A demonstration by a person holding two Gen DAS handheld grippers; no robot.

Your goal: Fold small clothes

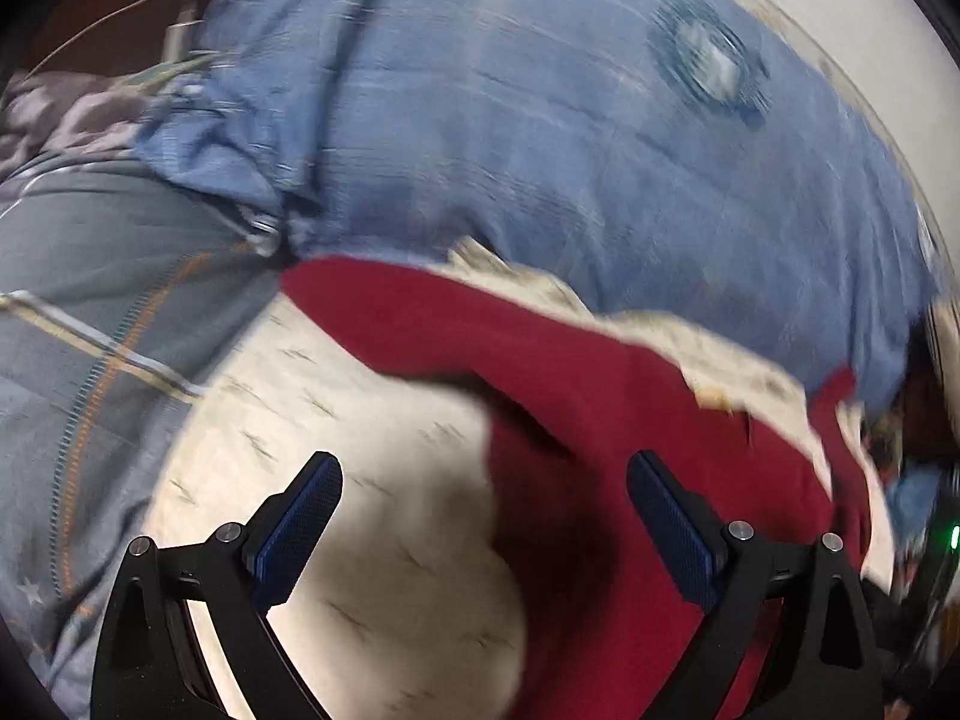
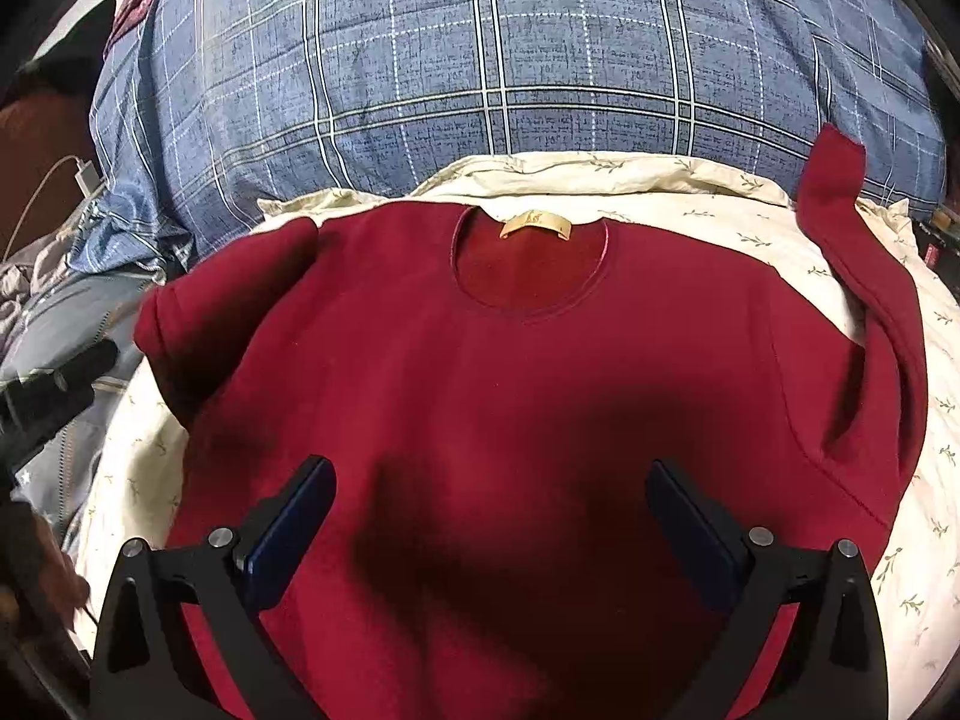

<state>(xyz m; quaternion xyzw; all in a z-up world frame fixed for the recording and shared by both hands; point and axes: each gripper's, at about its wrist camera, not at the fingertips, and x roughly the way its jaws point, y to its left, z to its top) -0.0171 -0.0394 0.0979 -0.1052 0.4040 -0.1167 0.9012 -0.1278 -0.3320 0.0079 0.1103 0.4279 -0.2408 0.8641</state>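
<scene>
Both grippers, left gripper (image 1: 485, 531) and right gripper (image 2: 491, 525), are hovering wide-jawed, holding nothing; the red sweater (image 2: 510, 372) sleeve at two o'clock probably wants pinching near its cuff.

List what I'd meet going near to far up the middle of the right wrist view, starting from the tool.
Right tool, open over the shirt → red shirt body → round neckline → tan neck label → cream sprigged sheet → blue plaid pillow.
</scene>
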